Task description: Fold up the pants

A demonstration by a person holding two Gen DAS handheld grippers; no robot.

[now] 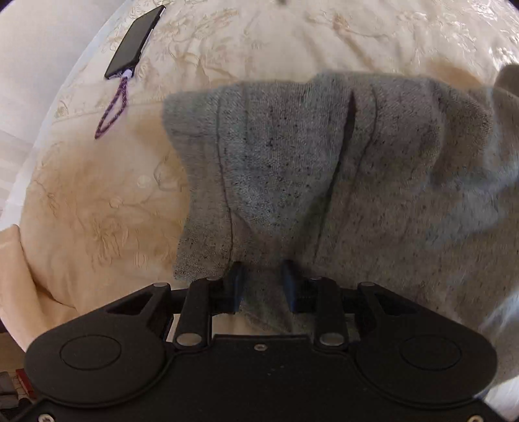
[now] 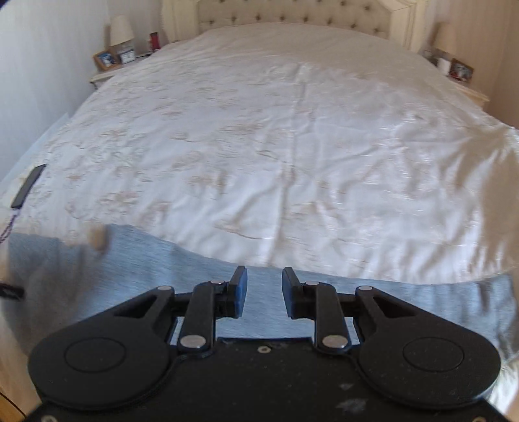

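Observation:
Grey knit pants (image 1: 324, 162) lie spread on the cream embroidered bedspread (image 1: 97, 194), their far edge folded into a straight hem. My left gripper (image 1: 263, 282) points down at the pants' near edge. Its blue fingers (image 1: 238, 282) stand apart, their tips dug into the cloth, and fabric fills the gap without being pinched. In the right wrist view the pants (image 2: 129, 276) run as a grey band across the near bed. My right gripper (image 2: 264, 292) hovers above them, open, with nothing between its fingers.
A black phone (image 1: 134, 43) with a purple lanyard (image 1: 113, 107) lies at the bed's left edge, also seen as a dark phone (image 2: 28, 185). The bedspread (image 2: 275, 146) stretches to a tufted headboard (image 2: 292, 13). A nightstand (image 2: 110, 61) stands at the left, another nightstand (image 2: 454, 68) at the right.

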